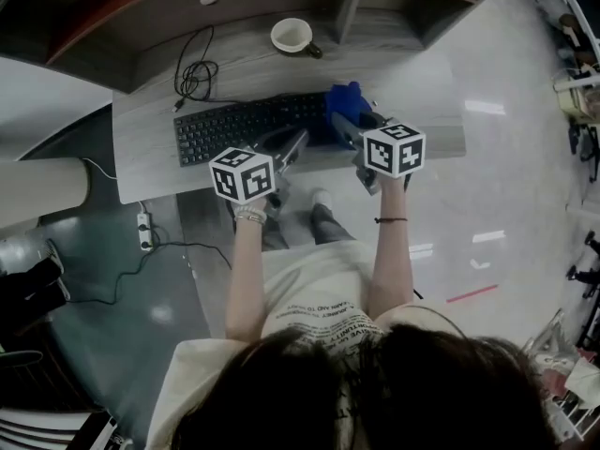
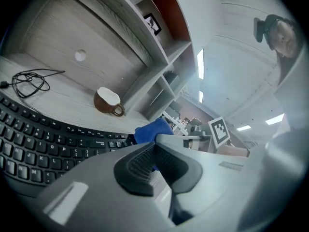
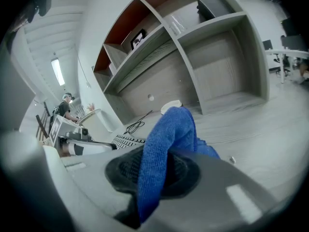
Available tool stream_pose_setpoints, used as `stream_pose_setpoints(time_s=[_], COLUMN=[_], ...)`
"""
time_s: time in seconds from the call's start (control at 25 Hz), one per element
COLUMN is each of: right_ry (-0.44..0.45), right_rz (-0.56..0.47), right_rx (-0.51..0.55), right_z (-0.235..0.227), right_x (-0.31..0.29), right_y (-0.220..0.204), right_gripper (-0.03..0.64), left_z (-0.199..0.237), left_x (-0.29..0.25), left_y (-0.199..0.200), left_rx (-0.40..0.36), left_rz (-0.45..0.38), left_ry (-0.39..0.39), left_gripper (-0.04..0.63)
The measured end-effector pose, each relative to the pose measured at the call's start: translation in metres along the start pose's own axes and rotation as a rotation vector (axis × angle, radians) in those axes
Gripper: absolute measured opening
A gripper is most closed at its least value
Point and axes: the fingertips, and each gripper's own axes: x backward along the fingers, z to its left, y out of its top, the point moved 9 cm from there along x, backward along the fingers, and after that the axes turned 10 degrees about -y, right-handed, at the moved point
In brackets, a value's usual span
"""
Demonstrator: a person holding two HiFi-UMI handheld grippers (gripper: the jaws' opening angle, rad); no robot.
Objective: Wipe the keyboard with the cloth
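The black keyboard [image 1: 246,125] lies on the grey desk [image 1: 150,162], its right end under the blue cloth [image 1: 349,101]. My right gripper [image 1: 347,122] is shut on that cloth, which bulges up between its pads and droops over the front in the right gripper view, cloth [image 3: 166,144]. My left gripper [image 1: 296,142] hovers over the keyboard's near right part. Its pads meet with nothing between them, left gripper [image 2: 155,148]. In the left gripper view the keyboard [image 2: 38,144] stretches to the left and the cloth [image 2: 153,129] shows just past the jaws.
A brown cup with a white inside [image 1: 292,36] stands on the desk behind the keyboard, also seen as the cup [image 2: 107,101]. A coiled black cable [image 1: 195,78] lies at the back left. Shelving [image 3: 193,28] rises behind the desk. A power strip [image 1: 144,232] lies on the floor.
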Motion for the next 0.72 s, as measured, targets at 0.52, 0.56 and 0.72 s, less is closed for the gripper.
stream_pose_setpoints(time_s=[0.52,0.56,0.72], right_ry=[-0.018,-0.015,-0.009], right_rz=[-0.005,-0.002,0.009], right_rx=[-0.024,-0.02,-0.008], right_z=[0.029,0.031,0.04], right_x=[-0.021,-0.023,-0.031], right_y=[-0.001,-0.001,-0.001], right_gripper=[0.058,0.058,0.058], left_z=[0.017,0.018,0.022], left_x=[0.031,0.033,0.042], left_y=[0.006,0.007,0.008], left_rx=[0.011,0.012,0.014], left_rz=[0.007,0.005,-0.004], left_ry=[-0.013,-0.011,-0.006], left_gripper=[0.005,0.005,0.005])
